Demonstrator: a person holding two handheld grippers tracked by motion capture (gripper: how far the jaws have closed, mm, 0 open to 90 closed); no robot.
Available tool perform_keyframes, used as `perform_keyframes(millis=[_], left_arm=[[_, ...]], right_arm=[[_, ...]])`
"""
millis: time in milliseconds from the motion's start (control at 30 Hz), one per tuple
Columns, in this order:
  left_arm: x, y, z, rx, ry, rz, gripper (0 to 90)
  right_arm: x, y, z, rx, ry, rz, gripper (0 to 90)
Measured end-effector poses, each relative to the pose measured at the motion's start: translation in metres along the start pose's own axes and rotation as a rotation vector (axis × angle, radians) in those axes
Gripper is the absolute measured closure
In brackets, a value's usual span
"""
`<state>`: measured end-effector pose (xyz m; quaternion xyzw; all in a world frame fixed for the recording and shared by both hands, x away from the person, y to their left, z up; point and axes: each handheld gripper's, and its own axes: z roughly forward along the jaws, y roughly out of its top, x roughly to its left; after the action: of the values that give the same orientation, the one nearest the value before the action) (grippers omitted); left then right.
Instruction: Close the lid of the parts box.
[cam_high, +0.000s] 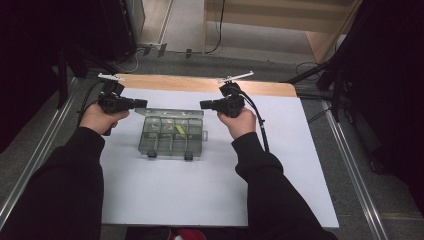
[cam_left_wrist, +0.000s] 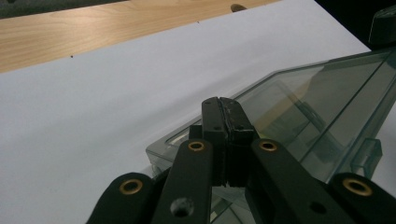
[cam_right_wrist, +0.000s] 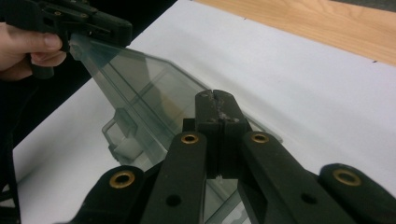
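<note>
A clear plastic compartment box (cam_high: 170, 142) lies on the white sheet, a small yellow piece (cam_high: 180, 131) in one cell. Its hinged lid (cam_high: 169, 113) stands raised along the far side. My left gripper (cam_high: 142, 103) is shut on the lid's left corner, and in the right gripper view the left gripper (cam_right_wrist: 112, 30) pinches that corner of the lid (cam_right_wrist: 140, 88). My right gripper (cam_high: 204, 104) is shut on the lid's right corner. In each gripper view the jaws meet, left gripper (cam_left_wrist: 223, 105) and right gripper (cam_right_wrist: 215, 100), with the lid (cam_left_wrist: 317, 93) running under them.
The white sheet (cam_high: 175, 195) covers the table, with a bare wooden strip (cam_high: 200, 84) along the far edge. Two dark latches (cam_high: 151, 155) hang at the box's front. Dark stands and cables (cam_high: 310, 70) flank the table.
</note>
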<state>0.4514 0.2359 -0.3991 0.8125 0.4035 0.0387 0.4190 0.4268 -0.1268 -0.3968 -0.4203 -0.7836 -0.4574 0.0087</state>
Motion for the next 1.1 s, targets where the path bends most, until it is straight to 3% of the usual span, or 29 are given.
perform_keyframes(millis=[367, 833, 1000, 1100], left_arm=[[-0.008, -0.010, 0.001, -0.011, -0.035, 0.018, 89.1], [-0.017, -0.024, 0.003, 0.017, -0.037, 0.021, 89.0], [-0.020, -0.029, 0.004, 0.022, -0.023, 0.029, 89.0], [-0.024, -0.032, 0.003, 0.034, 0.009, 0.034, 89.1]], right_arm=[[0.006, -0.009, 0.008, 0.050, 0.037, -0.014, 90.0], [0.016, -0.020, 0.013, 0.075, 0.071, -0.054, 90.0], [0.021, -0.022, 0.016, 0.088, 0.077, -0.070, 90.0], [0.022, -0.024, 0.017, 0.084, 0.087, -0.074, 90.0]])
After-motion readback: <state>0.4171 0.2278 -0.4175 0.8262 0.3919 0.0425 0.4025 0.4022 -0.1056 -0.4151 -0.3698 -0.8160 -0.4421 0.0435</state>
